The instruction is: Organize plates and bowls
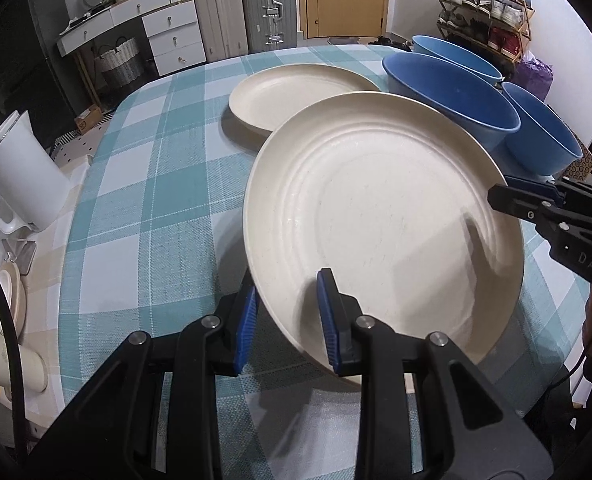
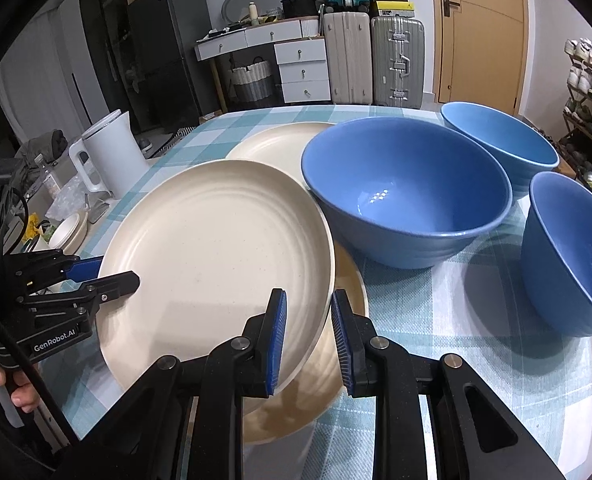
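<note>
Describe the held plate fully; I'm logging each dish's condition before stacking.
The held plate is cream, round, matte, with faint specks and raised concentric rings inside its low rim. It looks whole and empty. Both grippers clamp its rim from opposite sides: the left gripper and the right gripper. It is tilted and lifted, hanging just above a second plate on the checked cloth, beside a blue bowl. Whether it touches the plate beneath is unclear.
</note>
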